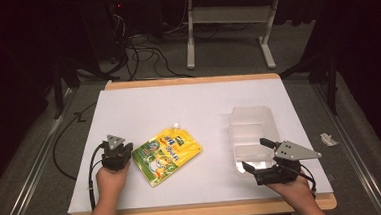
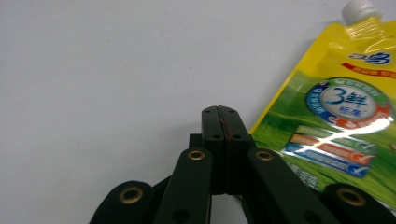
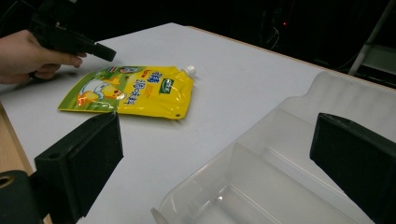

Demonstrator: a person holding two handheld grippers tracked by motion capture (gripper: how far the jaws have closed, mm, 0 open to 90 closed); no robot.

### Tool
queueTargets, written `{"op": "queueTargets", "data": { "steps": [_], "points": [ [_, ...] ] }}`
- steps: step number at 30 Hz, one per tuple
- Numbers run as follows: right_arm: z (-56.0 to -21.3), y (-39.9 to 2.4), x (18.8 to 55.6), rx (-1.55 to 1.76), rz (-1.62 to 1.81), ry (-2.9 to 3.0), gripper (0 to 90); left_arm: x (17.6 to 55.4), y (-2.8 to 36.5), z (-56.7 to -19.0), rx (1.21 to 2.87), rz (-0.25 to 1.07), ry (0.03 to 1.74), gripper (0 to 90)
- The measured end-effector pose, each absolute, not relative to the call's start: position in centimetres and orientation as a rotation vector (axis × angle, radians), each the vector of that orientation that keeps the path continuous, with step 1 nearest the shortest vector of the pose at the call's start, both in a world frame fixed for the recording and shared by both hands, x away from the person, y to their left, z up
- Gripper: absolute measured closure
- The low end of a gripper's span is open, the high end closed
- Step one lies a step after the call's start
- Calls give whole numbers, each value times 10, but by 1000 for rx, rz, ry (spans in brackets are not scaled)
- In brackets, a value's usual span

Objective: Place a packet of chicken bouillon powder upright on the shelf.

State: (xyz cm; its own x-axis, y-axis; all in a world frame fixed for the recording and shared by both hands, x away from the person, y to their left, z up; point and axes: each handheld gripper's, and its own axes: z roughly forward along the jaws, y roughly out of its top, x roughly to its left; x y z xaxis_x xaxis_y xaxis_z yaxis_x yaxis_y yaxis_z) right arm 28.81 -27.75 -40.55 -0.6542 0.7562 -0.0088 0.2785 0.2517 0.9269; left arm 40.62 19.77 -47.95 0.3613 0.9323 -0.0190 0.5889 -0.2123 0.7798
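Observation:
A yellow and green spouted pouch [image 1: 167,154] lies flat on the white table, its white cap pointing away from the person. My left gripper [image 1: 119,151] rests just left of the pouch [image 2: 334,116], its jaws pressed together with nothing between them [image 2: 223,112]. A clear plastic bin [image 1: 252,136] stands at the right. My right gripper [image 1: 256,156] hovers at the bin's near end with its jaws spread wide; in the right gripper view its tips straddle the bin [image 3: 261,186], and the pouch [image 3: 133,91] lies beyond.
The white board [image 1: 178,105] sits on a wooden tabletop whose edge runs close in front of both hands. Dark floor, cables and a metal frame lie beyond the far edge. A small white scrap [image 1: 328,139] lies off the table's right side.

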Motion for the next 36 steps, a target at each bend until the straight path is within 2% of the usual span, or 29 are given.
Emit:
{"op": "queueTargets", "data": {
  "steps": [12, 23, 28, 33, 36],
  "points": [
    [-405, -278, 286, 940, 1394, 2066, 38, 407, 196, -483, 1945, 496, 1319, 900],
    [-405, -277, 286, 937, 1387, 2072, 48, 393, 193, -482, 1968, 459, 1254, 900],
    [-405, -277, 286, 935, 1389, 2073, 52, 378, 187, -479, 1988, 401, 1212, 900],
    [-405, -275, 287, 925, 1396, 2072, 54, 374, 183, -476, 2002, 416, 1179, 900],
    [-404, -275, 286, 922, 1401, 2071, 55, 377, 181, -471, 1962, 495, 1184, 900]
  ]
}}
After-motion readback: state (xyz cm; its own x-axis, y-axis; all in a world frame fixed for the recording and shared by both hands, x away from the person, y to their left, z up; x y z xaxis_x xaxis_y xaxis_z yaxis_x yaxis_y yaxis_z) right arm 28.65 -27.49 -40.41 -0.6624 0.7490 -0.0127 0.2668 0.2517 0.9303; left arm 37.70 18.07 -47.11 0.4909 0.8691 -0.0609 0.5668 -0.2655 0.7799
